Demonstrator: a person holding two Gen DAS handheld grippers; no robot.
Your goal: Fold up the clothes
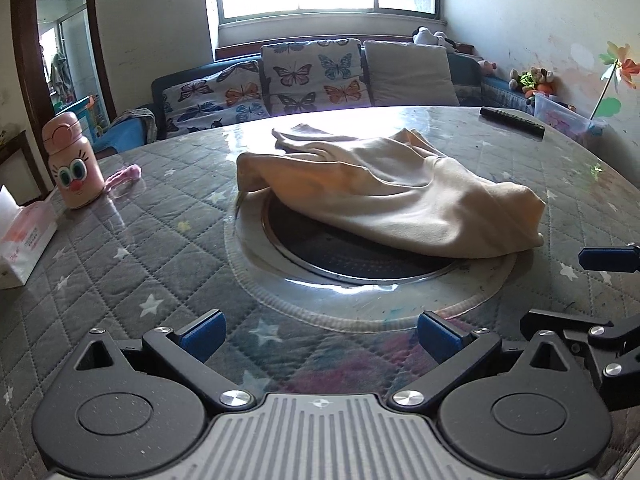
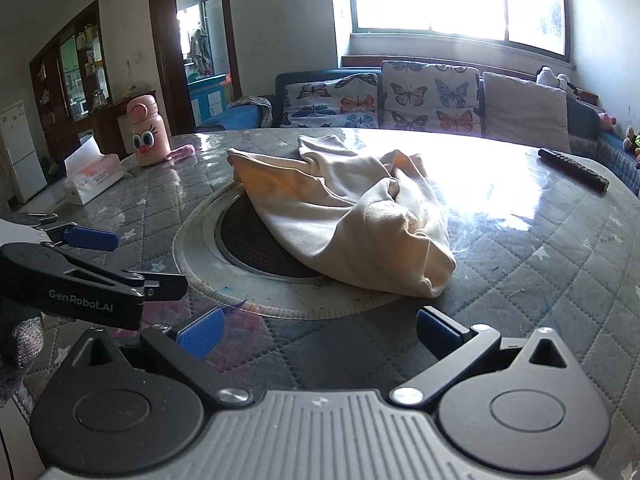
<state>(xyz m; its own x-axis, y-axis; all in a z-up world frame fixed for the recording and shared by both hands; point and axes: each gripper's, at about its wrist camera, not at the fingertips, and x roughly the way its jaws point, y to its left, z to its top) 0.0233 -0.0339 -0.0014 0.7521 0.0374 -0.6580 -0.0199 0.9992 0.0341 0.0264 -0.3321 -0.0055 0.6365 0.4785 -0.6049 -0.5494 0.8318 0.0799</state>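
Still unfolded, the cream garment lay crumpled near the middle of the counter, draped over the far side of the round dark recess set into it. Its long axis ran slantwise, from a far end toward the window down to a bunched near end on the right. Ahead of both claws it lay, apart from each. The left claw had its jaws spread wide and held nothing; the right claw was likewise wide open and empty, and by my reading nearer the bunched near end. Toward the counter's left edge stood a pink cartoon-faced bottle and a tissue box with a tissue poking out; a dark remote lay at the far right edge.
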